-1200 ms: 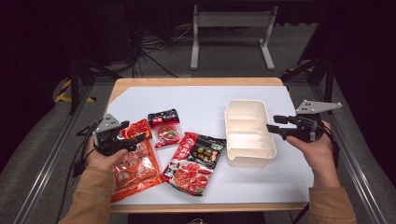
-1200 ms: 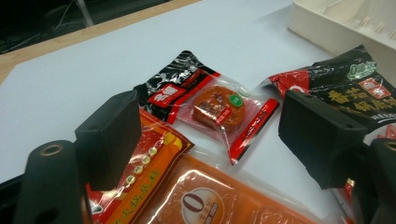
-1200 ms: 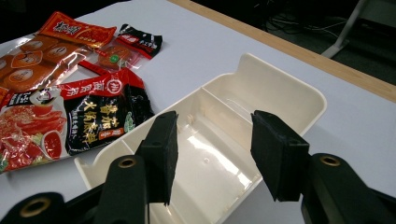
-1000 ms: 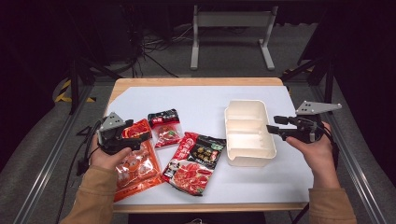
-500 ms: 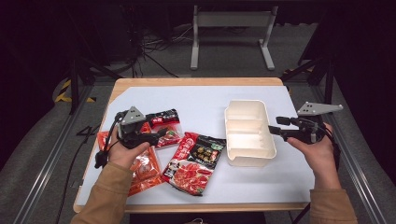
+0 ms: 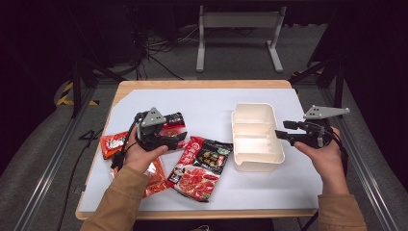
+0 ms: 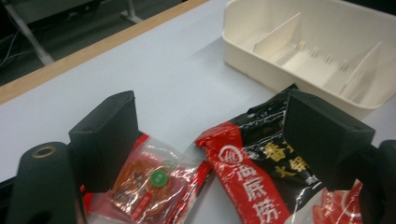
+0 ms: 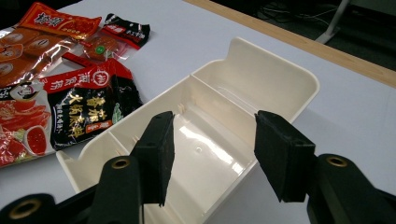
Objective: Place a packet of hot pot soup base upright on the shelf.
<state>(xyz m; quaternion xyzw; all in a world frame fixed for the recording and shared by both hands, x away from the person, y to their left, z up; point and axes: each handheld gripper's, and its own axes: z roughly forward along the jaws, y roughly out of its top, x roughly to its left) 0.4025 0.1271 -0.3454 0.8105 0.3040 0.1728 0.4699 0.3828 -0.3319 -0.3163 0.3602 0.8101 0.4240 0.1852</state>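
My left gripper (image 6: 174, 137) hovers over a spread of sauce packets at the table's left. Its jaws have just been opening a little and stand open (image 7: 212, 109) with nothing gripped. Below them lie a small clear packet with red contents (image 7: 149, 179) and the top of a large black-and-red packet (image 7: 261, 154) (image 6: 202, 161). A white divided tray (image 6: 250, 107) sits at centre right. My right gripper (image 6: 283, 130) is open (image 8: 214, 126), its jaws straddling the tray's right wall (image 8: 299, 79) without pressing on it.
A small black packet (image 6: 173, 120) lies just beyond the left gripper, an orange-red one (image 6: 113, 142) to its left. Another orange packet (image 6: 156, 178) lies partly under the left forearm. The table's wooden edge (image 6: 202, 84) runs along the far side.
The left hand has carried its gripper rightward and a little farther away, from the left packets to above the small black one. The right gripper and the tray have stayed put.
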